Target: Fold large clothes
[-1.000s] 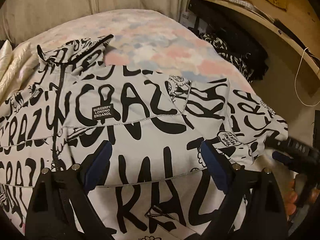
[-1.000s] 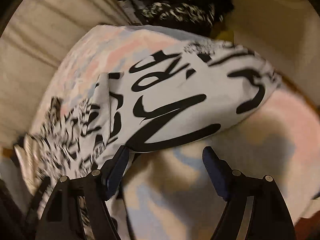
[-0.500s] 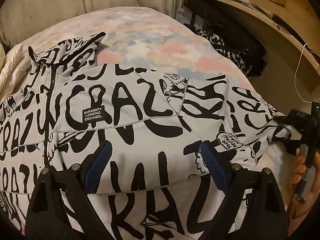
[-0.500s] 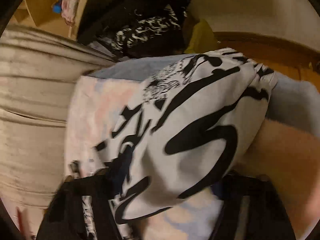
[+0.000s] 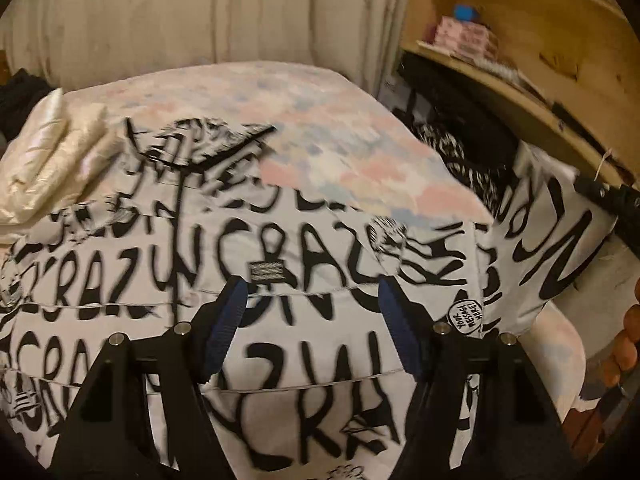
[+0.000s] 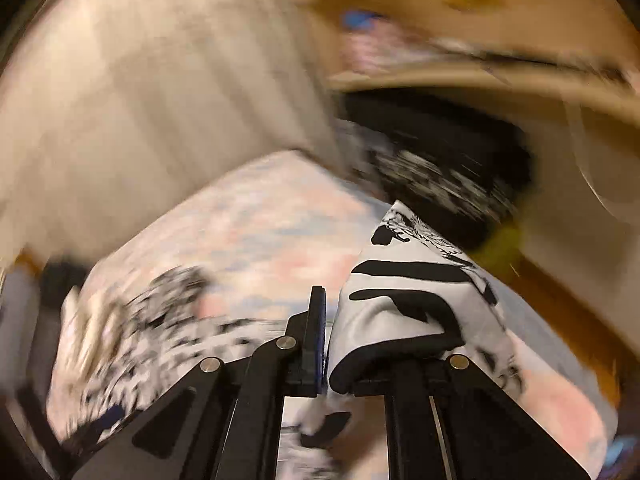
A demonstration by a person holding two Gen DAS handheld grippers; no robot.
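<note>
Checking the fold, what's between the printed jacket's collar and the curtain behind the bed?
Left wrist view: only bare pastel bedspread lies between the jacket collar and the curtain.

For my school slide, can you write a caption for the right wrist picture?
Right gripper shut on the black-and-white jacket, its fabric draped above the pastel bedspread.

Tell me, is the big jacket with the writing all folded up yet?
Not yet. The jacket lies mostly spread flat over the bed, so no fold looks finished. Right now the right tongs are shut on one edge of it, lifted off the bed. The left tongs hover over the middle, closing with nothing pinched. Folding it over is left.
</note>
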